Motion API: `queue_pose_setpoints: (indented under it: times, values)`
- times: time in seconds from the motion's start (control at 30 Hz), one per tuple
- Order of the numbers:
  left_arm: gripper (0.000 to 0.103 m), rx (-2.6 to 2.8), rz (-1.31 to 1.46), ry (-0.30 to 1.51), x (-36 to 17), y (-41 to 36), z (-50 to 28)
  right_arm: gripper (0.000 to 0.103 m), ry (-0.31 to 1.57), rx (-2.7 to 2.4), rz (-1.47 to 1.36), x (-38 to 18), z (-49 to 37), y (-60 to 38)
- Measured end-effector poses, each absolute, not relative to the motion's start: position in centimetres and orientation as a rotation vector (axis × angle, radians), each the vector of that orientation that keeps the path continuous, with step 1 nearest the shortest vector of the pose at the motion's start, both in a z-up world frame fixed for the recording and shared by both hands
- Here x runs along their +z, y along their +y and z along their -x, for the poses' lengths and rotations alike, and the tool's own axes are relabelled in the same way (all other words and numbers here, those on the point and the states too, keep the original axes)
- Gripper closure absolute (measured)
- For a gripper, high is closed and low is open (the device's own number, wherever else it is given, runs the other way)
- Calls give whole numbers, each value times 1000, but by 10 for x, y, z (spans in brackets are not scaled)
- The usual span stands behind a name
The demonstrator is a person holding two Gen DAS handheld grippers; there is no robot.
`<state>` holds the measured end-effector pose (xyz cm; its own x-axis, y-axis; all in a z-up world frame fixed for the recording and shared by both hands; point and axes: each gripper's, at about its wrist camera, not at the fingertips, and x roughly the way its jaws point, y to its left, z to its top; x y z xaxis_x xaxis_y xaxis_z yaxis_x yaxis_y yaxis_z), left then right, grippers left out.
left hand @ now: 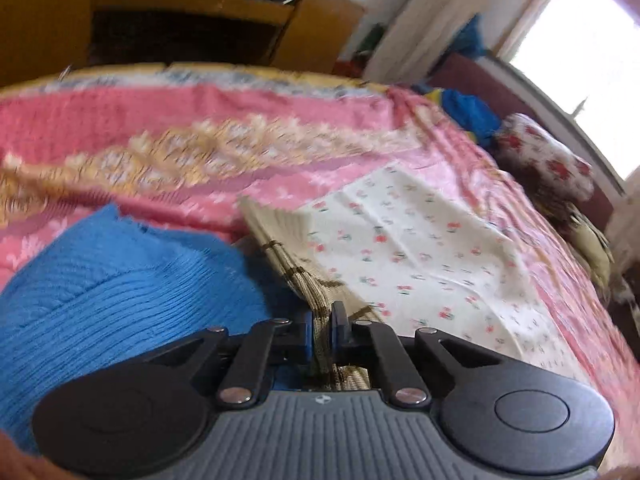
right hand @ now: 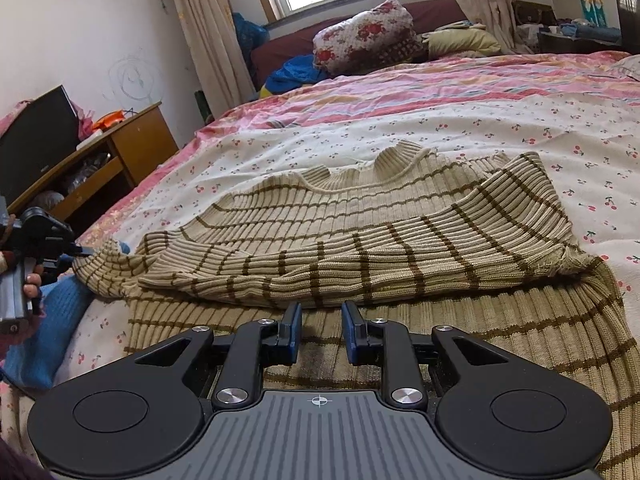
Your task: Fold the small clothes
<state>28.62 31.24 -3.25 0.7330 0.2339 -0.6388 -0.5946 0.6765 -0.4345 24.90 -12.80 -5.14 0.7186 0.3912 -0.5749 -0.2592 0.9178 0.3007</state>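
A beige knit sweater with brown stripes (right hand: 360,240) lies on the bed, its right sleeve folded across the body. My left gripper (left hand: 322,320) is shut on the sweater's left sleeve end (left hand: 320,300); it also shows at the far left of the right wrist view (right hand: 80,252), pinching that sleeve. My right gripper (right hand: 322,316) is open and empty, low over the sweater's lower hem. A blue knit garment (left hand: 120,280) lies beside the left gripper, also seen in the right wrist view (right hand: 52,320).
The bed has a white cherry-print sheet (right hand: 440,128) over a pink quilt (left hand: 200,120). A floral pillow (right hand: 364,36) and blue bag (right hand: 296,68) sit at the headboard. A wooden cabinet (right hand: 120,152) stands left of the bed.
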Motion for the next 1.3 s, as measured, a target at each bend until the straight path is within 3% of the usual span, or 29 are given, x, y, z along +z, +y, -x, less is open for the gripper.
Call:
queue_pose_setpoints:
  times: [0.2, 0.4, 0.53, 0.83, 1.3]
  values:
    - [89, 231, 633, 535, 2, 254, -273, 80, 675, 349, -229, -47, -246, -134]
    - [89, -144, 460, 559, 20, 137, -253, 80, 662, 315, -237, -41, -239, -145]
    - [78, -246, 237, 640, -9, 70, -237, 80, 665, 281, -236, -38, -233, -160]
    - [69, -163, 269, 679, -52, 72, -204, 72, 705, 307, -319, -36, -250, -167]
    - [68, -224, 258, 636, -60, 81, -185, 68, 801, 325, -526, -42, -287, -151]
